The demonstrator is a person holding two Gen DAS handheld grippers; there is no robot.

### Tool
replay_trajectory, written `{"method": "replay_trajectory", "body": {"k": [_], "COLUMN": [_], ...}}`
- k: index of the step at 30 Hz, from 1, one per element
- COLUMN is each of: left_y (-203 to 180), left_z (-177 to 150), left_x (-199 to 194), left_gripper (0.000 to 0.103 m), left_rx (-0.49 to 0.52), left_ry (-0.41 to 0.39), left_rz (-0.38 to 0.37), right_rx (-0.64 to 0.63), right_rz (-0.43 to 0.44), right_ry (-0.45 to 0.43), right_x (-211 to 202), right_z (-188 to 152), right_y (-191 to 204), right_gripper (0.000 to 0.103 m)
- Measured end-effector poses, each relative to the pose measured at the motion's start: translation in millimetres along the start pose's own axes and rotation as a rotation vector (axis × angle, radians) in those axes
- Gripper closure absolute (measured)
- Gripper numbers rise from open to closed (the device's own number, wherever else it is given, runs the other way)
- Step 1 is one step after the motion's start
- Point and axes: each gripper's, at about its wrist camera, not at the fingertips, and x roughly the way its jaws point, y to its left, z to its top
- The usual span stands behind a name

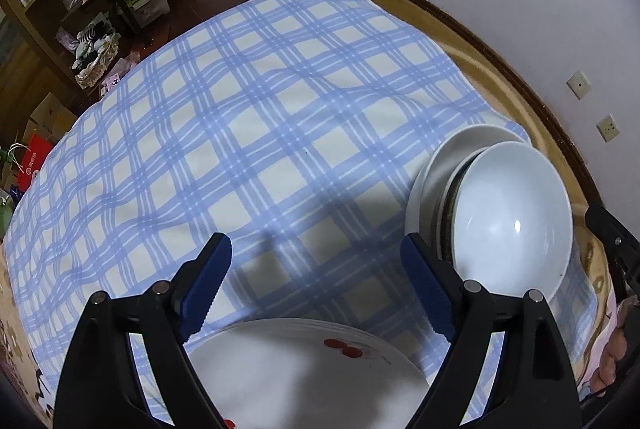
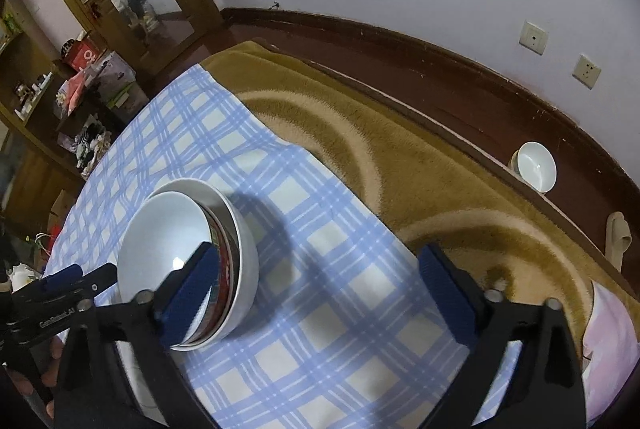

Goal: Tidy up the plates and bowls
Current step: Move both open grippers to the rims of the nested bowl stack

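Blue-checked cloth (image 1: 256, 133) covers the bed, and everything here sits on that soft surface. On the cloth's wall-side edge stands a stack of bowls (image 2: 188, 261): a white bowl (image 1: 512, 217) nested on top, a patterned one under it, a larger white one at the bottom, the whole pile leaning. Near the front edge of the cloth lies a stack of plates (image 1: 304, 373), the top one white with small red marks.

The left gripper (image 1: 316, 289) hovers over the plates, its fingers wide apart and holding nothing. The right gripper (image 2: 316, 293) hangs just beside the bowl stack, fingers also spread and empty; one blue pad (image 2: 192, 293) crosses in front of the top bowl's rim, though I cannot tell whether it touches. One more bowl (image 2: 536, 165) sits well away from the cloth, on the wooden ledge by the wall.

The risk, as I judge it, is the bedding. It gives under weight, so a nudge from that right finger could tip the leaning bowls over or slide the top one out. Glazed rims are slick, too; a shallow pinch on a plate edge may let it slip and clatter onto the others.
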Motion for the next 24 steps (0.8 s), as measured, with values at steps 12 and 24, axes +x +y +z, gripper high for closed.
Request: {"method": "replay_trajectory", "body": {"k": [12, 24], "left_y": [1, 3], "left_z": [0, 0], "left_x": [18, 26], "left_gripper": [0.018, 0.018], "left_rx": [-0.002, 0.006], "left_ry": [0.042, 0.056], "left_rz": [0.018, 0.028], "right_rx": [0.013, 0.063], "right_rz": [0.083, 0.155], "right_ry": [0.12, 0.103], "right_x": [29, 28], "right_z": [-9, -6], "right_y": [1, -2], "right_gripper": [0.046, 0.059]}}
